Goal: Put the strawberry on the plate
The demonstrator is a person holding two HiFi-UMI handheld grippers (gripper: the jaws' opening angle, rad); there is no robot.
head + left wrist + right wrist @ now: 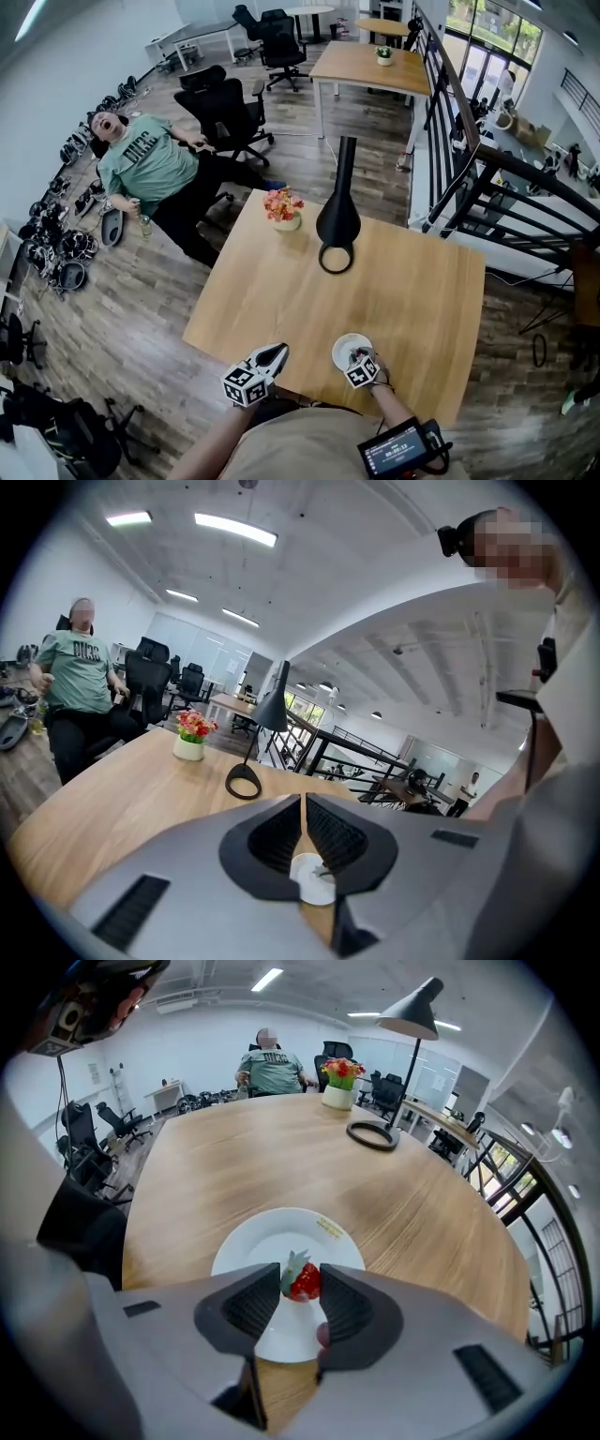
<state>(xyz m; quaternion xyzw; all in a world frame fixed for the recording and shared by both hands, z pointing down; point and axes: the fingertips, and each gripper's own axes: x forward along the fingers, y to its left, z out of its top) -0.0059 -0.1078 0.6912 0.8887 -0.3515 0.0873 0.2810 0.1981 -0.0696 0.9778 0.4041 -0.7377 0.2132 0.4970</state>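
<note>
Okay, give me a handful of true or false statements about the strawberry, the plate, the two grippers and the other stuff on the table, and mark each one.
1. The strawberry sits between the right gripper's jaws, over the plate. True.
2. The left gripper has its jaws wide apart. False: they are together, with nothing between them.
3. The plate lies on the floor. False: it lies on the wooden table.
4. A black lamp stands on the table. True.
5. The flower pot stands on the plate. False: it stands at the table's far side, apart from the plate.
</note>
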